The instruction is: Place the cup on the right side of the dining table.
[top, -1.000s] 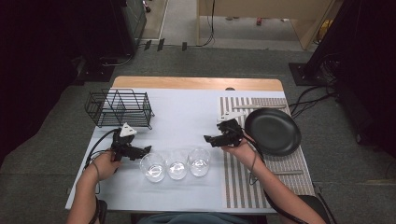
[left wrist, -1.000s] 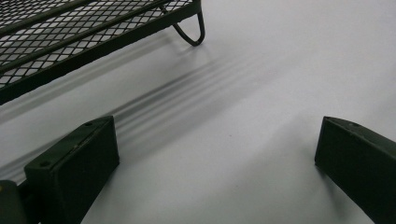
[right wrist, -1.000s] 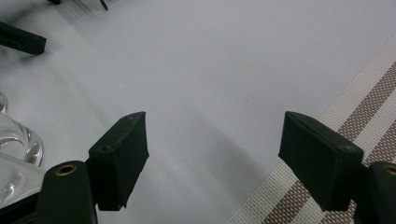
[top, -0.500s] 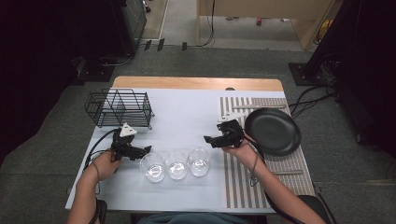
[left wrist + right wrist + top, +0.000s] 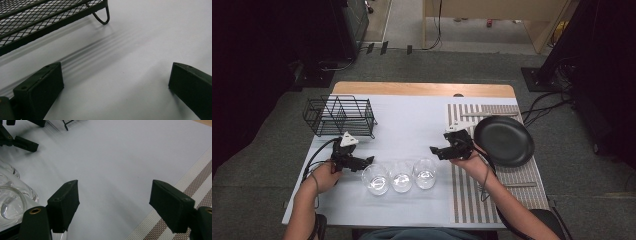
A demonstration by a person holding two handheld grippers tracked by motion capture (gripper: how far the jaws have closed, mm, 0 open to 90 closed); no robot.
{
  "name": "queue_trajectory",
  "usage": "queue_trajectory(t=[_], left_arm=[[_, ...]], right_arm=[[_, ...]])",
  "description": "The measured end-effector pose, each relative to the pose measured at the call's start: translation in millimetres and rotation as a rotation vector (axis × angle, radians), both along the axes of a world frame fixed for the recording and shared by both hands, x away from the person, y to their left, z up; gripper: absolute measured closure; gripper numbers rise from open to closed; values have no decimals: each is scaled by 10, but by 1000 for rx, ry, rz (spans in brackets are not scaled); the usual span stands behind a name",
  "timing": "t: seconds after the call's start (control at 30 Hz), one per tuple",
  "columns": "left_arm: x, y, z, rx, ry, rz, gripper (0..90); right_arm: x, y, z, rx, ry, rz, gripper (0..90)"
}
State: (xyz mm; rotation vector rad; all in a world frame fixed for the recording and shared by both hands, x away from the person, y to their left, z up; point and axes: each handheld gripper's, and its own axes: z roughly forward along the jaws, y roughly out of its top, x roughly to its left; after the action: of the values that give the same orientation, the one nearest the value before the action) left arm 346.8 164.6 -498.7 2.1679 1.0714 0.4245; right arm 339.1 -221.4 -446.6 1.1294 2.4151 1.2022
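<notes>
- Three clear drinking glasses [image 5: 401, 176] stand upright in a row on the white-covered tabletop [image 5: 412, 120], close to the person and almost touching one another.
- They look light, rigid, smooth and breakable. I would grip one wall at the rim, gently, so as not to knock its neighbour.
- The left tongs [image 5: 368, 161] hover just left of the row, jaws wide apart and empty.
- The right tongs [image 5: 434, 151] hang just beyond the rightmost glass, also spread wide and holding nothing.
- A brown-striped woven placemat [image 5: 472, 200] lies to the right, with a black round plate [image 5: 503, 140] on it.
- A black wire dish rack [image 5: 339, 116] sits farther back on the left. Nothing blocks the way to it.
</notes>
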Motion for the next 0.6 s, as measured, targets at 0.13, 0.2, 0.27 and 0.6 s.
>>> queue_trajectory(t=[0.13, 0.2, 0.27, 0.6], left_arm=[[0, 0, 0, 0, 0, 0, 0], [0, 0, 0, 0, 0, 0, 0], [0, 1, 0, 0, 0, 0, 0], [0, 1, 0, -1, 0, 0, 0]], right_arm=[[-4, -4, 6, -2, -5, 0, 232], [-5, -7, 10, 1, -7, 0, 232], [-9, -13, 18, 5, -10, 0, 232], [-45, -25, 84, 12, -35, 8, 233]])
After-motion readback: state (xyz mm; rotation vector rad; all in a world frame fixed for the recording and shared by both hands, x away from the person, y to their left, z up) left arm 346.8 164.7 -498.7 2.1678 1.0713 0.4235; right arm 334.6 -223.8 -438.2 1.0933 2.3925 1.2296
